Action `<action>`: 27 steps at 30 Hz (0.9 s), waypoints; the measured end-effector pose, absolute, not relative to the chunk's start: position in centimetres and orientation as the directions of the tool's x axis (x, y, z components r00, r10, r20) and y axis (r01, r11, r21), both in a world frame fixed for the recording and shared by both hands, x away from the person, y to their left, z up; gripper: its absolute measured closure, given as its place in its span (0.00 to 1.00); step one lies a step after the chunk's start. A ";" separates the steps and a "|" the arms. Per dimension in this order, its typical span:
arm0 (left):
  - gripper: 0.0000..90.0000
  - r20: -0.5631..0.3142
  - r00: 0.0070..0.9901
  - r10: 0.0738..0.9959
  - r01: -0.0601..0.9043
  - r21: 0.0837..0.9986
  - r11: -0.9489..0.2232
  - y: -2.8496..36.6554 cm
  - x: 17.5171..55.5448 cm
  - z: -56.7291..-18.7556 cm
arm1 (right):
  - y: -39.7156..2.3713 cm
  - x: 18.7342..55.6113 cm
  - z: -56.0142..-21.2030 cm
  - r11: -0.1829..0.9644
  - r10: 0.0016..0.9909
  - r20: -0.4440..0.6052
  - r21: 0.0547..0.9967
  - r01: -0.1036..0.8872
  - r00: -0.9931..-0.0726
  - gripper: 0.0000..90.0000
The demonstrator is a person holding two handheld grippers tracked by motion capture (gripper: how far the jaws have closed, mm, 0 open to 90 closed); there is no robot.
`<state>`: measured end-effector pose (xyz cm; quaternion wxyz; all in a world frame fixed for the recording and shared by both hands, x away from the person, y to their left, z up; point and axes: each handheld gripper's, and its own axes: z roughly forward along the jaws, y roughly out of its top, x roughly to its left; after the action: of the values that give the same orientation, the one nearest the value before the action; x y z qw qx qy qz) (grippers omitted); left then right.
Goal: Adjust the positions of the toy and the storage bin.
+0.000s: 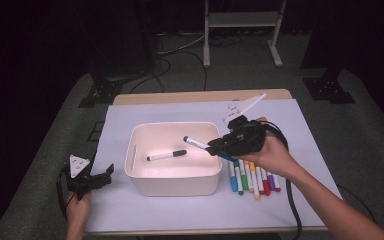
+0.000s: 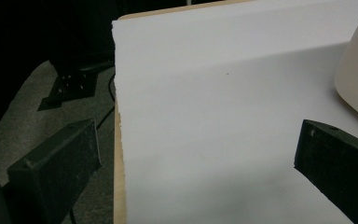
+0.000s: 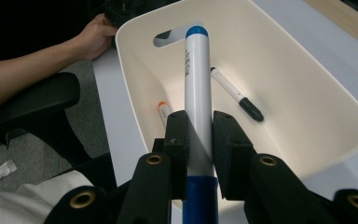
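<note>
While the right hand hangs over the bin, the stock on the table reads as follows.

Right gripper point(image 1: 215, 146): clenched on the blue marker point(image 1: 196, 142); jaws point toward the bin's middle, raised above its right rim.
Blue marker: white barrel, blue at both ends; in the right gripper view point(image 3: 198, 93) it runs straight out between the two pads, its far tip over the bin's inside.
Right hand point(image 1: 272, 152): wrapped round the gripper body from behind, its cable trailing back along the forearm.
Bin point(image 1: 136, 145): white, round-cornered, with a slot handle in its left wall; it lies below and ahead of the right gripper's jaws, and to the right of the left gripper.
Black marker point(image 1: 166, 155): on the bin floor, white barrel and black cap, below and beyond the held marker's tip.
Orange marker point(image 3: 163, 112): on the bin floor, seen in the right gripper view just left of the held marker, partly hidden by the left pad.
Loose markers point(image 1: 252, 179): a row of mixed colours on the sheet, directly beneath the right hand, just beside the bin's right wall.
Left gripper point(image 1: 104, 176): released, jaws standing wide with nothing between them; in its own view point(image 2: 191, 186) they frame bare sheet.
Left hand point(image 1: 78, 210): behind that gripper, at the table's near edge.
Sheet point(image 1: 180, 210): pale, covering the table top under everything.
</note>
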<state>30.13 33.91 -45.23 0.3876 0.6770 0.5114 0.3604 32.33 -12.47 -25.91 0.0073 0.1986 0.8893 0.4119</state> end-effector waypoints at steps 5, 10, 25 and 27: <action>0.00 0.088 0.218 0.972 0.415 0.893 -0.174 33.9 30.1 -45.2 | -9.9 32.9 -26.2 0.614 0.307 0.149 0.724 0.315 -0.940 0.84; 0.00 0.092 0.220 0.971 0.415 0.892 -0.178 33.9 30.1 -45.2 | -7.7 33.4 -26.4 0.638 0.267 0.144 0.714 0.286 -0.953 0.84; 0.00 0.088 0.222 0.971 0.417 0.892 -0.176 33.9 30.1 -45.2 | -3.4 34.6 -29.2 0.696 0.207 0.157 0.671 0.258 -0.966 0.84; 0.00 0.088 0.222 0.971 0.417 0.891 -0.176 33.9 30.1 -45.2 | -2.8 34.7 -29.5 0.704 0.197 0.152 0.666 0.247 -0.969 0.84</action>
<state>30.14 33.92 -45.21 0.3878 0.6787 0.5114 0.3570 34.73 -2.80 -29.48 -0.0344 0.1204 0.9223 0.3657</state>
